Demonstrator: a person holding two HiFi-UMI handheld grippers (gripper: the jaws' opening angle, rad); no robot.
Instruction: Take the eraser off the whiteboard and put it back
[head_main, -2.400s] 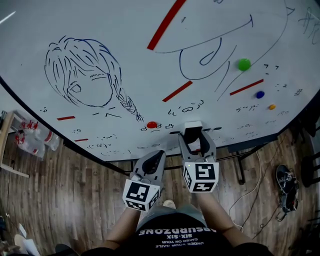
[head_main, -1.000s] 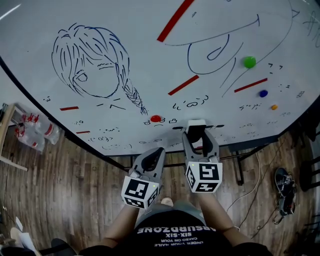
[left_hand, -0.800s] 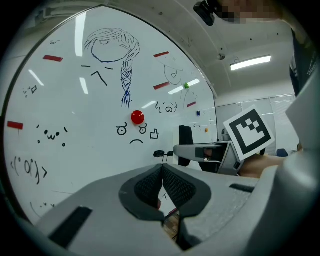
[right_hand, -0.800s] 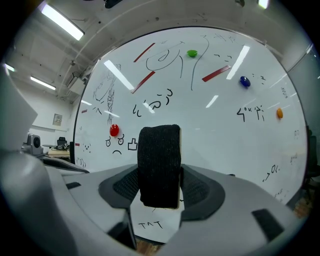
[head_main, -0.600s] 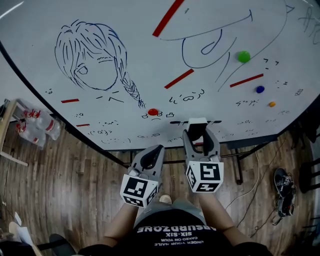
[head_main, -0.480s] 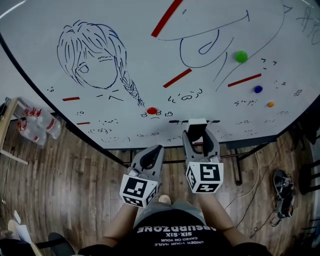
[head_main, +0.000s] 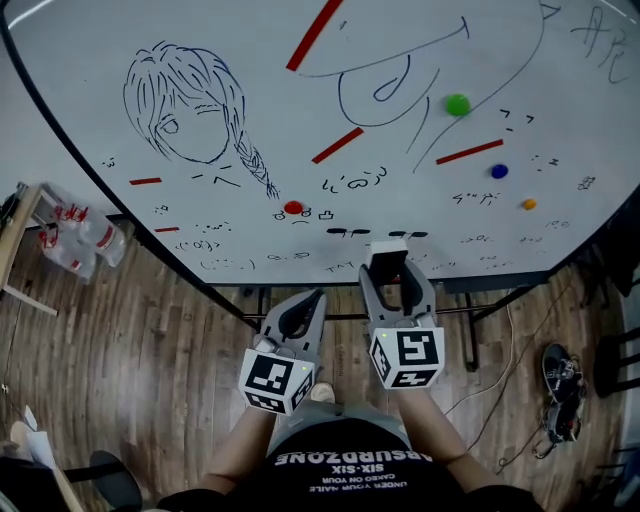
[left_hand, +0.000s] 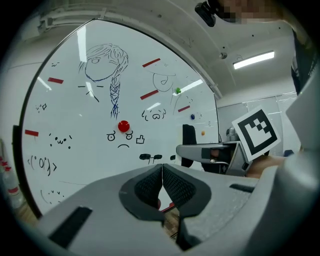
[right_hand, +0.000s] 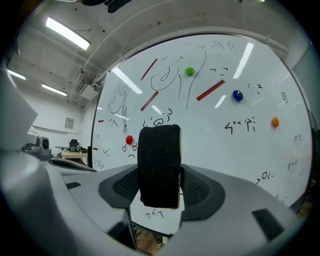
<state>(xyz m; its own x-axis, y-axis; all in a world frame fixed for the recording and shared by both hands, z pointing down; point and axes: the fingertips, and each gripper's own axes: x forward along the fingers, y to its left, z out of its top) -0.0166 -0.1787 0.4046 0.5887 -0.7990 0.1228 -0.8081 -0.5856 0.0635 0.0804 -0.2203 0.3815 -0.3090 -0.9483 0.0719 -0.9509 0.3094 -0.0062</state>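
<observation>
The eraser (right_hand: 159, 165) shows a black, ribbed felt face on pale backing

Whiteboard (head_main: 250, 60) on a stand, above a wooden floor (head_main: 150, 360).
Whiteboard: blue pen drawing of a head with a braid (head_main: 190, 100) and small scribbled faces. Stuck to it are five red strips (head_main: 337, 145), long and short, and four round magnets: red magnet (head_main: 293, 208) low at centre, then green magnet (head_main: 457, 104), blue magnet (head_main: 499, 171) and orange magnet (head_main: 529, 204) to the right. Floor: pair of sandals (head_main: 560, 385) at right, plastic bottles (head_main: 75, 245) at left.
</observation>
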